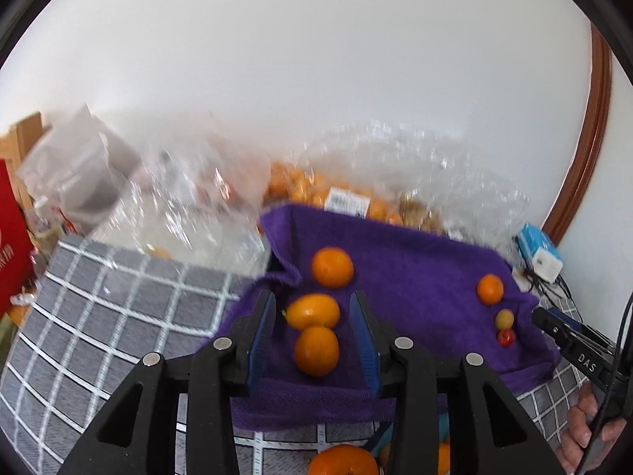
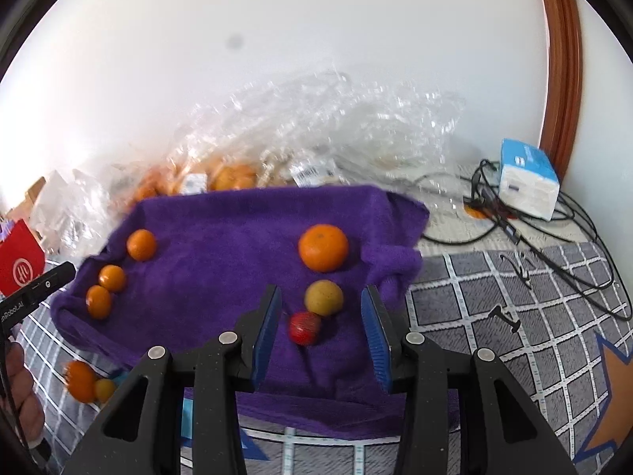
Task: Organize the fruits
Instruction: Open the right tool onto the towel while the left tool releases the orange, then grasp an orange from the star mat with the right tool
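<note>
A purple towel (image 1: 415, 265) (image 2: 221, 237) lies on a grey checked cloth. On its left lie three orange fruits in a row (image 1: 316, 350) (image 1: 312, 311) (image 1: 332, 267), which also show in the right wrist view (image 2: 99, 301) (image 2: 112, 278) (image 2: 141, 244). On its right lie an orange (image 2: 323, 247) (image 1: 489, 288), a yellow-green fruit (image 2: 324, 298) (image 1: 504, 319) and a small red fruit (image 2: 304, 328) (image 1: 506, 337). My left gripper (image 1: 314, 340) is open above the left row. My right gripper (image 2: 321, 332) is open above the red fruit.
Clear plastic bags of oranges (image 1: 340, 194) (image 2: 233, 176) lie behind the towel by the wall. A blue-white box (image 2: 528, 178) and black cables (image 2: 546, 245) are at the right. A red bag (image 1: 12, 245) stands left. Loose fruits (image 2: 81, 380) (image 1: 342, 460) lie in front of the towel.
</note>
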A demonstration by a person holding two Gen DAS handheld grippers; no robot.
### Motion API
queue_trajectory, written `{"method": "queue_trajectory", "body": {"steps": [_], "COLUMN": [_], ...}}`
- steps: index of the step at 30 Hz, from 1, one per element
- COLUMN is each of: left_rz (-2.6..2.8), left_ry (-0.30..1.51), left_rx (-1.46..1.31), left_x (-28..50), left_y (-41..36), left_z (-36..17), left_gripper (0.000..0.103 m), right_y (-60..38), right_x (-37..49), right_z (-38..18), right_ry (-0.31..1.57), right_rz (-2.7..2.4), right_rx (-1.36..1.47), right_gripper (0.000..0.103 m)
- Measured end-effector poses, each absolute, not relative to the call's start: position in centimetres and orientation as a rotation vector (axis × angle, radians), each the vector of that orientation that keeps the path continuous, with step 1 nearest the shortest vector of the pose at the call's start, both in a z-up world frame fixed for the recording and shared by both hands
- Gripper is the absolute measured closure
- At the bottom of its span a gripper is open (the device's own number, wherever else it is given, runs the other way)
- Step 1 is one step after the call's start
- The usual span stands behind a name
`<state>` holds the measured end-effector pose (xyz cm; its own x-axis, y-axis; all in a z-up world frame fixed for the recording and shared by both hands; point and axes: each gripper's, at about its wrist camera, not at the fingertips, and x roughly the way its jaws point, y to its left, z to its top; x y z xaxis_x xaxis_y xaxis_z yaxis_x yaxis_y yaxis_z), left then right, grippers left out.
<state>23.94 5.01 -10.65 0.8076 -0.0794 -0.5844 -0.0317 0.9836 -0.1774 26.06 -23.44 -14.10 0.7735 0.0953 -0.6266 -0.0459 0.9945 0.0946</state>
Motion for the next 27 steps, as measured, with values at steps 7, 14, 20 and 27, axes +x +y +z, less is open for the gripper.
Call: {"method": "queue_trajectory", "body": {"steps": [7,14,20,27], "left_rz": [-0.014,-0.001,0.011,0.028], "left_ry": [0.652,0.747,0.801,0.791], "left_rx": [-0.154,-0.160,-0.197,-0.244], "left_x": [21.3,17.1,14.8,14.1], "left_y": [6.2,8.2,9.6,10.3], "left_z": [-9.0,-12.0,-15.3,-16.7], "left_gripper": [0.065,0.065,0.065,0.065], "right_y": [-21.4,-19.6,-17.2,-15.0], "right_x": [23.0,20.3,18.4,18.8], "right_z": [-12.6,-14.6,-16.1,-17.2], "right_ry": [0.697,0.758,0.791,0.848], "right_rz": [0.090,0.139,0.243,0.297], "right_rx": [0.028,0.026,0.018,0.024], "right_gripper": [0.061,0.061,0.061,0.064]}}
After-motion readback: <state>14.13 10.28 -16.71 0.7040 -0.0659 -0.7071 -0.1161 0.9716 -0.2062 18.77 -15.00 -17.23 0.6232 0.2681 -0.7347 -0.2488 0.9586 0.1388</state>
